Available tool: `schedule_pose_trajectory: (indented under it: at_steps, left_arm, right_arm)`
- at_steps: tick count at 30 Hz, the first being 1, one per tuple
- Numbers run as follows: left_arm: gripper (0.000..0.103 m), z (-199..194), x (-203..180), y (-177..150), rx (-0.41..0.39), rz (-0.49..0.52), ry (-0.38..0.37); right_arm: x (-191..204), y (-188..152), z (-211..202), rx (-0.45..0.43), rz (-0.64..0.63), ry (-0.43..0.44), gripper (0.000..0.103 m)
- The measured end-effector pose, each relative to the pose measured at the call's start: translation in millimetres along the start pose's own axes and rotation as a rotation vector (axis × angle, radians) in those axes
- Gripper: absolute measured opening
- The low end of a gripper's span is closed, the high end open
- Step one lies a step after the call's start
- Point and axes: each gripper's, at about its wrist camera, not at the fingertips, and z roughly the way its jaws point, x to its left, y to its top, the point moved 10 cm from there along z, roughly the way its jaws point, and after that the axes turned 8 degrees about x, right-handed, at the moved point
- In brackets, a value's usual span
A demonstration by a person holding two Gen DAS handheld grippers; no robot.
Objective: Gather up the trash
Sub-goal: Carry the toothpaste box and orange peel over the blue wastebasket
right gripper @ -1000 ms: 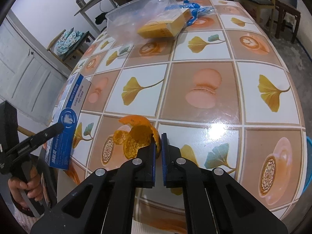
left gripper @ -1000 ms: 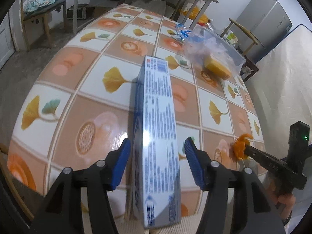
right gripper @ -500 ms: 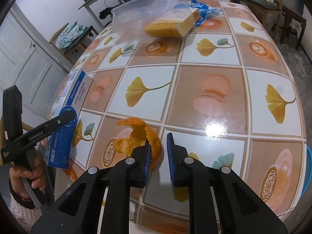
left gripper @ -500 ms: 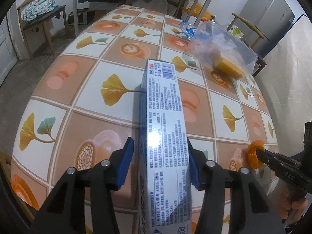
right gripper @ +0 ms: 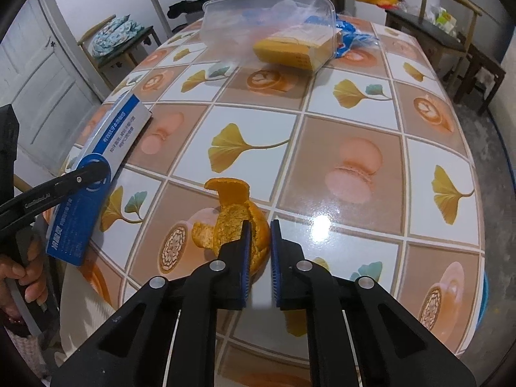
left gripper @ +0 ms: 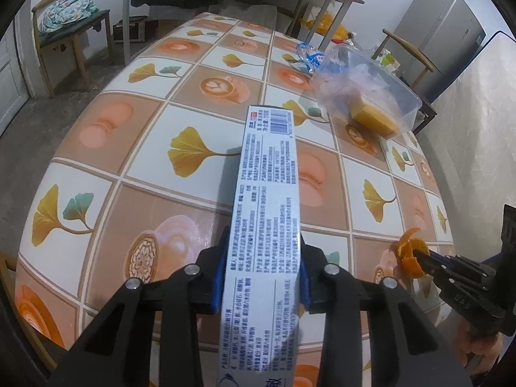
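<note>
Change: the left gripper (left gripper: 262, 277) now has its jaws against the toothpaste box (left gripper: 267, 213), where earlier they stood wide of it; the right gripper (right gripper: 259, 251) reopened briefly, then re-nipped the orange peel (right gripper: 237, 222)
Left fingers: closing, pads pressing the box's long sides near its nearer end
Right fingers: closing, clamped on the peel's edge
Box axis: long axis runs away from the left camera, barcode end far, tilted above the table (left gripper: 135, 122)
Progress: both pieces grasped, neither yet binned; the clear tub (right gripper: 267, 16) beyond already holds a yellow box (right gripper: 293, 50) and wrappers
</note>
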Motion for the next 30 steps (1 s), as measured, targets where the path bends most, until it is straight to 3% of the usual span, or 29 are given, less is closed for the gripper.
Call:
schedule_pose_trajectory:
  at_steps: [11,20,30]
  left_arm:
    - [0.033,-9.4,-2.2,-2.0,-0.027,-0.014,-0.032]
    - [0.033,-26.0,-10.9,-3.4,-0.054,-0.019,-0.075]
    - [0.033,-57.5,-53.3,-1.6,-0.1,0.04,-0.166]
  right_arm:
    - [-6.0,0.6,-7.1,-0.024,0.044,0.011,0.003]
    - [-13.5,-1.3,-26.2,-0.058,0.112,0.096,0.002]
    - [-31.8,-10.0,-54.8,-0.115,0.19,0.165,0.002]
